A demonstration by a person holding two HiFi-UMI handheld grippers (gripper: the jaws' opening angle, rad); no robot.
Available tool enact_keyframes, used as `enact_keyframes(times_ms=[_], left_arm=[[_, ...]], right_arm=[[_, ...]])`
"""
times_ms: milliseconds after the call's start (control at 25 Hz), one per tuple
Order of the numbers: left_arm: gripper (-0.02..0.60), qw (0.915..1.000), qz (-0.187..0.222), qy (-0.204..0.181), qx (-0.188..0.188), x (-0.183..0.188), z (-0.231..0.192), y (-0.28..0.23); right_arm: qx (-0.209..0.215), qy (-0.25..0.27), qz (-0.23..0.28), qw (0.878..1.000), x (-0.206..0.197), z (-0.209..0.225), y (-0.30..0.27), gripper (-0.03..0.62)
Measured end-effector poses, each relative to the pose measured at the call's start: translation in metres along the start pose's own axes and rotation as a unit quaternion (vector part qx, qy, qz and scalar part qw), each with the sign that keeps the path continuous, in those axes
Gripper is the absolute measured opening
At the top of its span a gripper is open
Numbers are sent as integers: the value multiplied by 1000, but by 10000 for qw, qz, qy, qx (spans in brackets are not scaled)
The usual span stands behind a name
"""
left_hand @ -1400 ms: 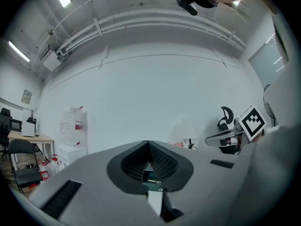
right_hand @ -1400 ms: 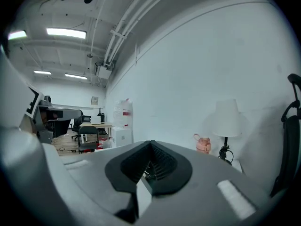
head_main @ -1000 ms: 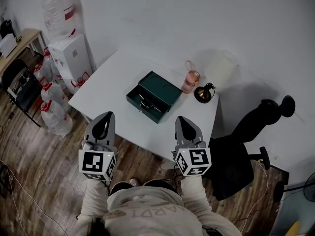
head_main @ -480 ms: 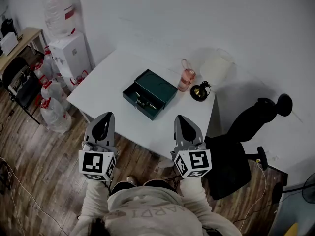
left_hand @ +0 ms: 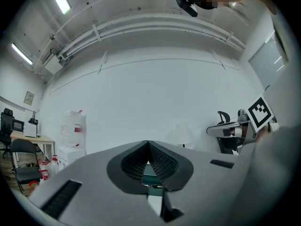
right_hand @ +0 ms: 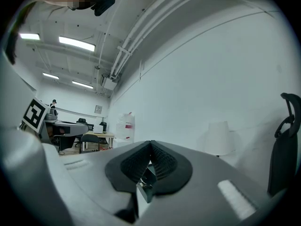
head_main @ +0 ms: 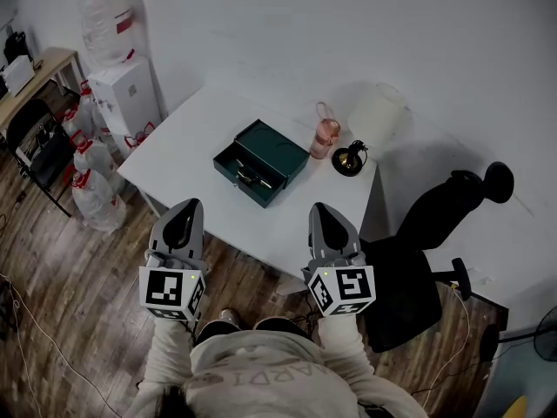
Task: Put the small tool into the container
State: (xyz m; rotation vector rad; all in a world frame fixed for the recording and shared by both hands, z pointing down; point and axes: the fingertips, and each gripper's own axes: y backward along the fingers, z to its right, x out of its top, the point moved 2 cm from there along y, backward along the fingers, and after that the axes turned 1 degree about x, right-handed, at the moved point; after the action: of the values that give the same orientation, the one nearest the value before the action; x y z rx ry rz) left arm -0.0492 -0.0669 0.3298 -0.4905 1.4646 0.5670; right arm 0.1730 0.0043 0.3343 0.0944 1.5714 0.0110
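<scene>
A dark green box (head_main: 259, 162) stands open on the white table (head_main: 191, 138), lid laid back to the far right. Something small and metallic (head_main: 247, 179) shows in its near half; I cannot tell what it is. My left gripper (head_main: 184, 211) and right gripper (head_main: 322, 214) hover side by side short of the table's near edge, both shut with nothing between the jaws. In the left gripper view the left gripper (left_hand: 148, 143) has its pads meeting, and the green box (left_hand: 152, 174) peeks through the gap below. The right gripper (right_hand: 151, 144) looks the same, with the box (right_hand: 146, 182) below.
A pink bottle (head_main: 326, 135) and a lamp with a white shade (head_main: 376, 111) stand at the table's far right corner. A black office chair (head_main: 422, 264) sits right of the table. White boxes and bags (head_main: 117, 94) crowd the left wall. Wooden floor (head_main: 61, 286) lies below me.
The table and box have drifted slightly up and to the left in the head view. Both grippers keep the same place and stay shut.
</scene>
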Motion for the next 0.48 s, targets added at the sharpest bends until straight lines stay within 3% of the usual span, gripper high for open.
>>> enact_keyframes(times_ms=[480], left_arm=[[5, 10000, 37, 15, -4, 1, 8, 8]], right_arm=[[11, 47, 63, 10000, 4, -1, 10, 11]])
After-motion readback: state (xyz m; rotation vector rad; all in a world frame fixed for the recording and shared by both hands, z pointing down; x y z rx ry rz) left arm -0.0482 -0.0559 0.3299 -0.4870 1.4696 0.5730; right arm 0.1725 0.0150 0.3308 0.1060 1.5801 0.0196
